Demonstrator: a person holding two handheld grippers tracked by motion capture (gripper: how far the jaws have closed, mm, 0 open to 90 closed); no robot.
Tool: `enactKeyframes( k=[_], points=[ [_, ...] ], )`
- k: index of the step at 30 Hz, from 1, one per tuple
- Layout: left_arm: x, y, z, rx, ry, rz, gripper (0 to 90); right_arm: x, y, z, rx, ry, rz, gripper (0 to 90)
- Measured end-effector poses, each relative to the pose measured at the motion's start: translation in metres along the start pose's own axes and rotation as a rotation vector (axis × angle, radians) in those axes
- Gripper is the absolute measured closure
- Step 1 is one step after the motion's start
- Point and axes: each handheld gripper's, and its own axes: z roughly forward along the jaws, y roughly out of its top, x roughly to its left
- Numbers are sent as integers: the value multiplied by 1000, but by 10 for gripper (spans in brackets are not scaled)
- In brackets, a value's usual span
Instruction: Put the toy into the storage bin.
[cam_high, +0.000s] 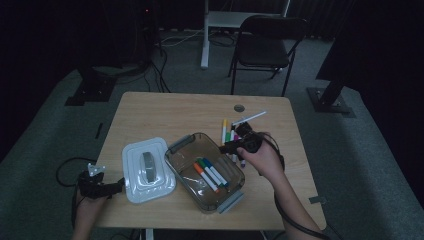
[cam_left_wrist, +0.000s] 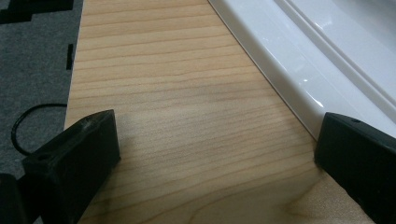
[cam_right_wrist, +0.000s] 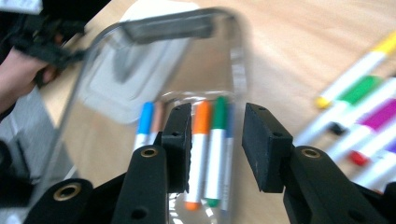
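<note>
A clear grey container stands open near the table's front centre, with an orange, a green and a blue marker lying in it. Its white lid lies flat just to its left. Several loose markers lie on the wood behind the container's right end. My right gripper hovers over the container's far right rim, open with nothing between its jaws; below them I see the orange marker and the green marker. My left gripper rests open on the table by the lid's edge.
The wooden table has free room across its back left. A small round grommet sits near the back edge. A folding chair and stand bases stand on the grey carpet beyond. A cable loops off the table's left side.
</note>
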Motion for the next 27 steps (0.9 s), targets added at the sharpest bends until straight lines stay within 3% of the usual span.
enactKeyframes(
  k=[4,9,17,19,23,27],
  points=[
    [0,0,0,0,-1,-1,5,-30,-7,-7,-22,-59,53,609],
    [0,0,0,1,-1,-1,5,-62,-15,0,-29,-140,107,568],
    [0,0,0,0,-1,-2,5,-107,-28,28,0,-266,204,562],
    [0,0,0,1,-1,-1,6,-117,-30,36,-18,-292,239,539],
    [0,0,0,1,-1,-1,5,-135,-33,50,-20,-361,282,589],
    [0,0,0,0,-1,-1,6,-149,-34,62,-7,-383,325,595]
  ],
)
